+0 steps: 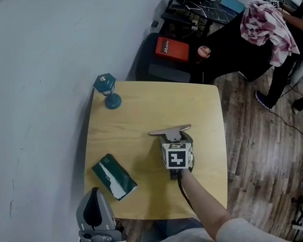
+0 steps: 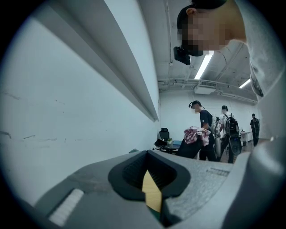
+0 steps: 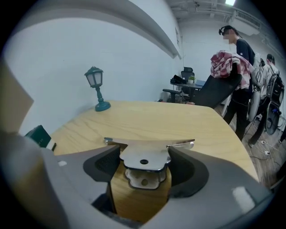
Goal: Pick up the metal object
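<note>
Wood, pale and smooth, makes the big square table [image 1: 195,107] that everything sits on. I think its edges are where trouble could start, because a dropped thing could slide or bounce off onto the floor [image 1: 257,128]. My right gripper [image 3: 144,154] is over the middle of the table. Its two grey fingers [image 3: 214,188] are part way open and press on both sides of the shiny flat metal object [image 3: 147,144]. They hold only its narrow back part, so I think it could tip, spin or slip out if I lift too fast or squeeze too softly, since bare metal is slick. I cannot tell if it rests on the wood or sits just above it. My left gripper [image 2: 151,188] is down by the near left corner, with its fingers [image 2: 89,188] almost closed and nothing between them, so it could not catch a fall. The dark green box [image 1: 115,177] lies near the left side, well apart from my grip. The small teal lamp on a round foot [image 1: 108,90] stands at the far left corner, and a wide swing that way could knock it over. Last and smallest, the metal object looks like a letter T. It has a long thin bar across the front, a wider rounded tab behind it, and one little round hole in the tab. It is silver and bright like a mirror.
</note>
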Tool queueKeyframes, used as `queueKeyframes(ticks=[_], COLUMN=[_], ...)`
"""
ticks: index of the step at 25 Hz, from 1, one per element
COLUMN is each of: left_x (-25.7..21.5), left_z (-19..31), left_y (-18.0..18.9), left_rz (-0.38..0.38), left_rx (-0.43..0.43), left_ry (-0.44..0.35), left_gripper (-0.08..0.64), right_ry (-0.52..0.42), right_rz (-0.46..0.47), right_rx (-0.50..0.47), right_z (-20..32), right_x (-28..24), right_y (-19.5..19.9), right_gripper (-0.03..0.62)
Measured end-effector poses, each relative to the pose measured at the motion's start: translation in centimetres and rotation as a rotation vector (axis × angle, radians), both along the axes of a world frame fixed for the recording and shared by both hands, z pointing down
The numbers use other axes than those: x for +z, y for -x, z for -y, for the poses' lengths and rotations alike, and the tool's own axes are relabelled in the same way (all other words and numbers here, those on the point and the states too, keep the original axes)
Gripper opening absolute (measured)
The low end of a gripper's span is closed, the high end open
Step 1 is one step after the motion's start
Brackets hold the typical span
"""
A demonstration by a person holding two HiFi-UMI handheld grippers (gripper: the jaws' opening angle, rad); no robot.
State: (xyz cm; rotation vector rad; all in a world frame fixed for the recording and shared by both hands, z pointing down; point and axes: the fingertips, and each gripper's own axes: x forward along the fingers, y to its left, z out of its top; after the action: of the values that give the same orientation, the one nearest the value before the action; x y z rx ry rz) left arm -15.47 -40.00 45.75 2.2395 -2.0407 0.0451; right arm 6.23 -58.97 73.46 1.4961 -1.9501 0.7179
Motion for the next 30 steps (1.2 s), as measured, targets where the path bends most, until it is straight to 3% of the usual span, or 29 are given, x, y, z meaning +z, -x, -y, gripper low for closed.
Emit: queueKeyframes(ticks=[11,23,30], left_x=[-0.5,-2.5,-4.6], left_z=[0.2,0.2,-0.1], left_y=[-0.2,-2.4,-3.6], left_rz=[0.020,0.035,0.028], left_rx=[0.006,0.070,0.151], left_ry=[-0.003,-0.054,-0.111], left_gripper=[0.005,0.005,0.005], right_ry=[-0.002,-0.151,-0.216], right_rz=[0.018,0.100,0.132], right_rx=[-0.030,-0.102,-0.067], right_z=[-0.3,-2.9,-5.4], right_x=[-0.1,-6.0,-10.1], right_y=[0.1,0.7,-0.2], right_gripper=[0.295,0.293,0.293])
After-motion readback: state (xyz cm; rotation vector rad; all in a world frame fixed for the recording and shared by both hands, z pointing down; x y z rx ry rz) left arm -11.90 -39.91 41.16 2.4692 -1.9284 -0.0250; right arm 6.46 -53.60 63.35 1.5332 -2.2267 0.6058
